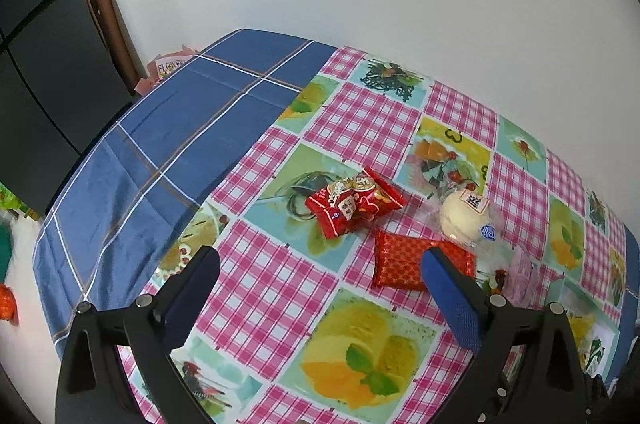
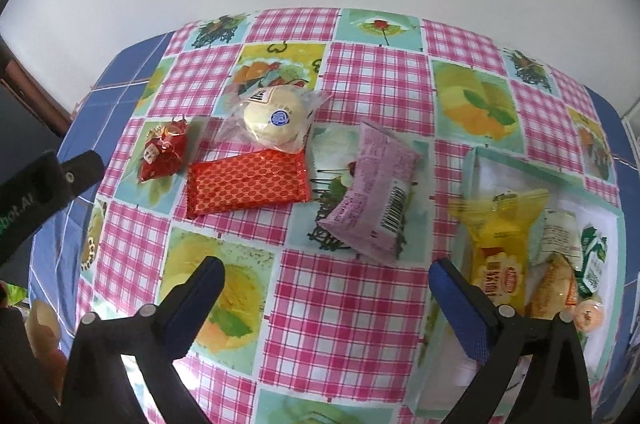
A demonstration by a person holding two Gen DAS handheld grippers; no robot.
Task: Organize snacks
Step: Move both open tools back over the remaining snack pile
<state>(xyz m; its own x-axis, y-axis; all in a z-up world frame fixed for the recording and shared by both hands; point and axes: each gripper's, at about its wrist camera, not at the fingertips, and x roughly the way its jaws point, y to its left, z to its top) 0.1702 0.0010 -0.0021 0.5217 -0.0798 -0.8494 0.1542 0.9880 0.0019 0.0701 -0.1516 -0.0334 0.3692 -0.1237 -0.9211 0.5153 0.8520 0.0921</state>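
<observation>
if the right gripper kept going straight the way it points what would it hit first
Probably bare tablecloth: the right gripper has open, empty jaws, and the pink packet lies just beyond; depth is unclear.

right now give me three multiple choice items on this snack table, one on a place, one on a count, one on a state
1. Where does the yellow packet lie?
A. in the box
B. on the blue cloth
C. under the bun

2. How many snacks lie loose on the checked tablecloth?
A. two
B. four
C. six

3. How does the right gripper stand?
A. shut on the pink packet
B. open, empty
C. shut, empty

Key: A, it rests inside the box walls; B, two red packets, a wrapped bun and a pink packet; B, nothing between its spread fingers.
</observation>
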